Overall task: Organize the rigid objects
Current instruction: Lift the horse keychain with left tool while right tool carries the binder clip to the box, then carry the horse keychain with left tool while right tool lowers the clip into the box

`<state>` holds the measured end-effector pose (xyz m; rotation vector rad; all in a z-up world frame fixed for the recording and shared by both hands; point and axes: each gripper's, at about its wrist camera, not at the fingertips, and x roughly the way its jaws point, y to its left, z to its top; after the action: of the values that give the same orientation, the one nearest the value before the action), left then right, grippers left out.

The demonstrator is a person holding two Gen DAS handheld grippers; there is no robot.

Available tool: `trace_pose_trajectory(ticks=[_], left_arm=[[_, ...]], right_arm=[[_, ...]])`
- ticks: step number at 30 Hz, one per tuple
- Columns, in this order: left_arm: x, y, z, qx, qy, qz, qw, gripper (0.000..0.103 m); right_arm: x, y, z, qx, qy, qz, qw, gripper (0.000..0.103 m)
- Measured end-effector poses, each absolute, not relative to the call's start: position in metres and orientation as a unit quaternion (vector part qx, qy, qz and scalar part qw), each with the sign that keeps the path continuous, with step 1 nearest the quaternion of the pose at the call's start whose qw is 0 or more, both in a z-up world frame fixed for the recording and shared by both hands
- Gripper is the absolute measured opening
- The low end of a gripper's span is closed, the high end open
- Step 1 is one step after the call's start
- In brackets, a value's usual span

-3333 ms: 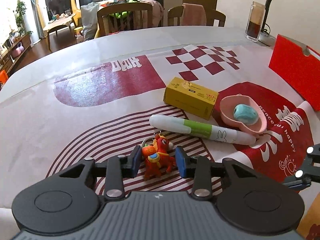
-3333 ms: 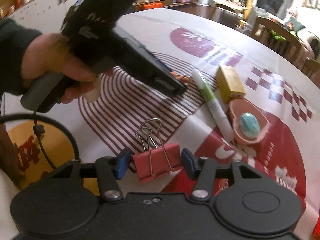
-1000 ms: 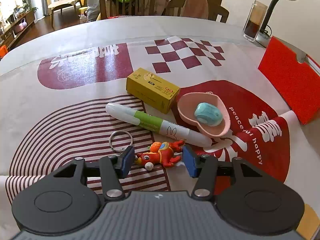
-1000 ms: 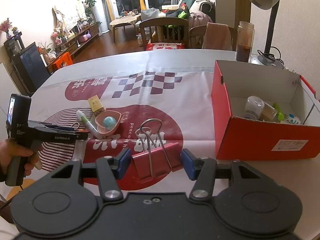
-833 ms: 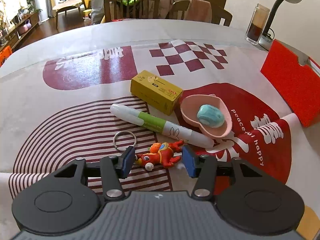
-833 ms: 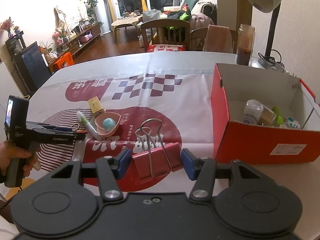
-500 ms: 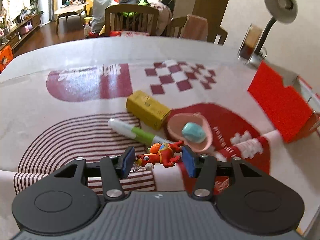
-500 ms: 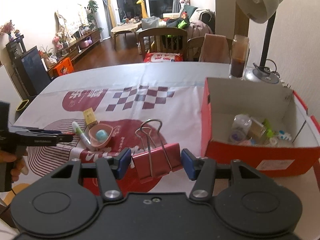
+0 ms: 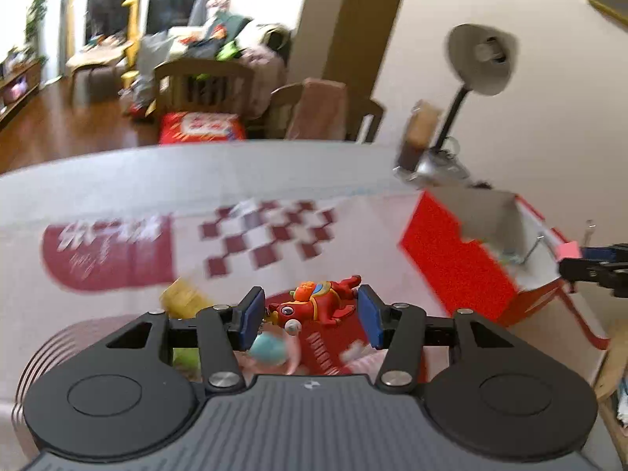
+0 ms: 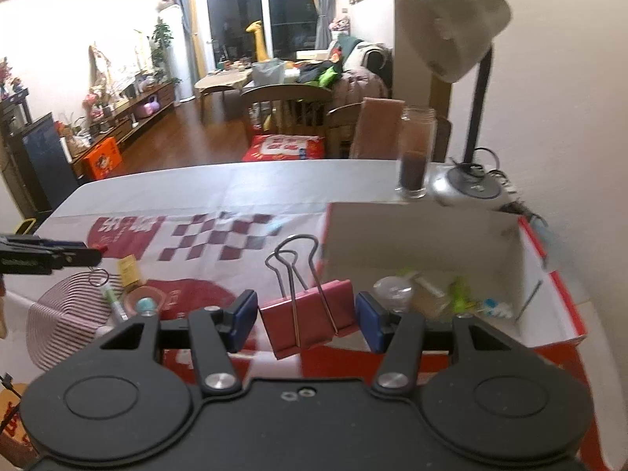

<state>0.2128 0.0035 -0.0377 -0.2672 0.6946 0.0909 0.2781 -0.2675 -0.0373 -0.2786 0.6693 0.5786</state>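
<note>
The left hand-held gripper [image 9: 310, 316] is up off the desk [image 9: 117, 180], its blue pads clamped on a red horse toy [image 9: 318, 303] that lies sideways between them; the toy's key ring [image 10: 98, 277] dangles below the fingers in the right wrist view. Under it on the patterned cloth sit a yellow box [image 10: 128, 269], a white-and-green pen [image 10: 114, 303] and a pink dish [image 10: 146, 299] with a teal lump [image 10: 144, 304] in it, the three close together. Further right stands an open red box [image 10: 557, 306], white inside, with a small clear bottle [image 10: 392, 292] and other bits on its floor. The right hand-held gripper [image 10: 307, 322] hangs at the box's near left corner, gripping a red binder clip [image 10: 308, 324] by its body, wire handles pointing up. Behind the box are a jar [image 10: 416, 157] of dark stuff and a lamp [image 10: 467, 55].
</note>
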Motion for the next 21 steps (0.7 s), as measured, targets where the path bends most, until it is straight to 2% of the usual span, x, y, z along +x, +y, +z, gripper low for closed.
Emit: trace_pose_trajectory(ticks=[8,21], left_arm=[[0.264,-0.051,-0.017,-0.1,0.325,-0.01,0.94,0.05],[0.345,-0.147,-0.013,-0.046,0.333,-0.089,0.938,0.05]], right_arm=[[0.313,-0.301,-0.038,-0.134,0.327,0.248,0.902,0.054],[0.371,-0.351,-0.048,-0.14,0.344,0.201,0.906,0.054]])
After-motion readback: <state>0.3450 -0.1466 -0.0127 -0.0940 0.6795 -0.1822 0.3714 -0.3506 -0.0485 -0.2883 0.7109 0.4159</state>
